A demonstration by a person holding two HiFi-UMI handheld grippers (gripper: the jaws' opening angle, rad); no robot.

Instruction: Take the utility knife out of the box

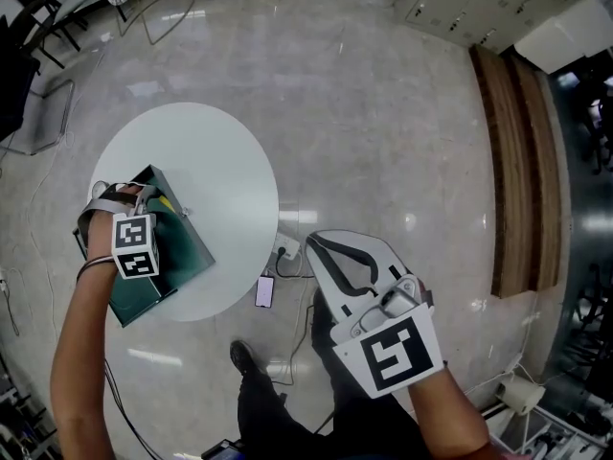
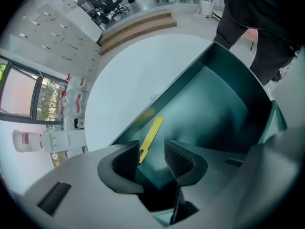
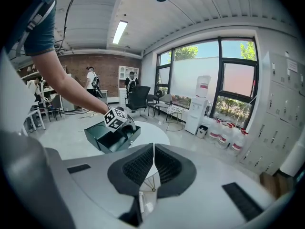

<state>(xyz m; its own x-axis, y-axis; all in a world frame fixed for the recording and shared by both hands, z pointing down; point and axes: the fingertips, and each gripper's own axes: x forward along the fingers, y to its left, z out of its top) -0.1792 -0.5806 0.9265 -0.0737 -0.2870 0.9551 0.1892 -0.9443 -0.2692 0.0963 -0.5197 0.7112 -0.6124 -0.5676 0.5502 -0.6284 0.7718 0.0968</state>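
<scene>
A dark green open box [image 1: 187, 247] lies at the near left edge of the round white table [image 1: 211, 151]. My left gripper [image 1: 142, 204] points steeply down into the box. In the left gripper view its jaws [image 2: 151, 159] stand open just above the box floor [image 2: 214, 109]. A yellow utility knife [image 2: 151, 132] lies flat there, its near end showing in the gap between the fingers, untouched. My right gripper [image 1: 314, 242] hangs off the table over the floor. Its jaws [image 3: 153, 163] are shut on nothing. The right gripper view shows the box [image 3: 102, 140] and the left gripper's marker cube [image 3: 116, 118].
A phone [image 1: 265, 292] and a power strip [image 1: 287, 250] lie on the floor by the table's near edge. A wooden bench [image 1: 522, 161] runs along the right. A water dispenser [image 3: 200, 104], bottles [image 3: 224, 132], chairs [image 3: 138, 99] and people stand farther off.
</scene>
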